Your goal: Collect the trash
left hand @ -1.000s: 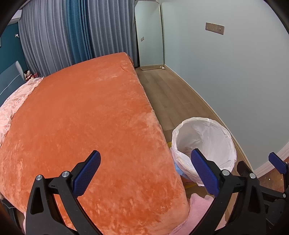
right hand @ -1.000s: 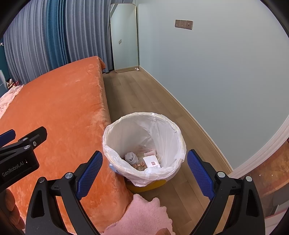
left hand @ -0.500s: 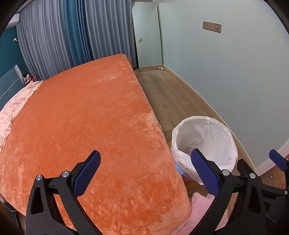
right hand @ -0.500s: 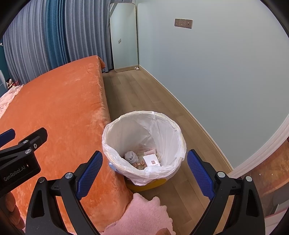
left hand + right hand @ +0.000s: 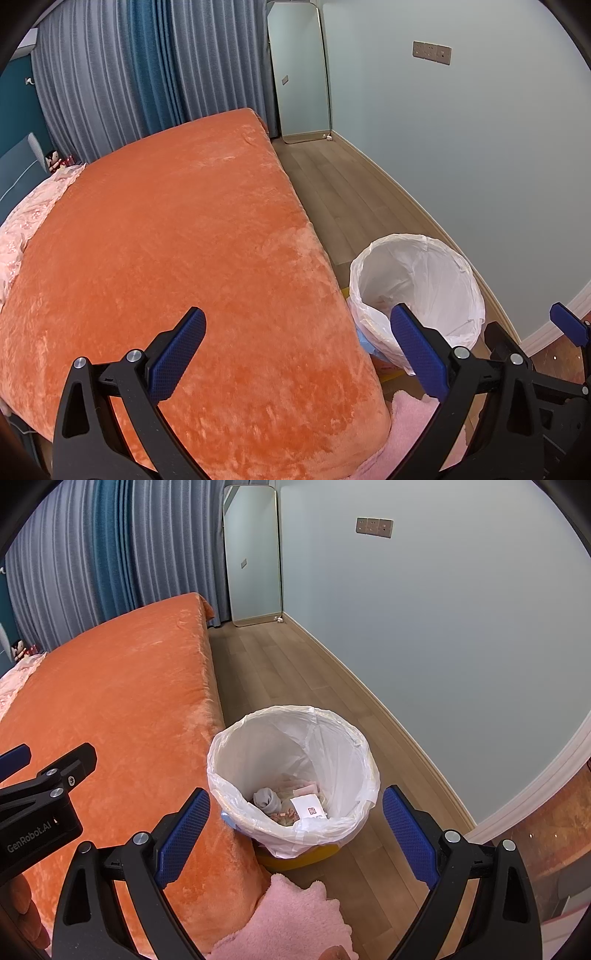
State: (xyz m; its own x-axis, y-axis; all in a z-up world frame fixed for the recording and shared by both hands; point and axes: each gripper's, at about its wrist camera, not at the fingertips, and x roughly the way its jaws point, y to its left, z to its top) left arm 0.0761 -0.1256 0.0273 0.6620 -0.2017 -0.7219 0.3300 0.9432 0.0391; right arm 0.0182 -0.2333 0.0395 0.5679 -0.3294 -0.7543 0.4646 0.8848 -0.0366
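A: Where's the trash bin (image 5: 293, 775)?
B: On the floor (image 5: 295, 679), just beside the bed's (image 5: 110, 701) right edge, near its front corner. Wall (image 5: 443, 627) runs further right.
A: What's in it?
B: A liner bag (image 5: 332, 825) folded over the rim; at the bottom a crumpled wad (image 5: 267, 799) left of a paper slip (image 5: 309, 806), scraps around them.
A: Behind?
B: A mirror (image 5: 253, 554) leans in the far corner, curtains (image 5: 110, 561) to its left behind the bed.
A: In front?
B: A fluffy rug (image 5: 291, 919) on the floor, by the bed corner.
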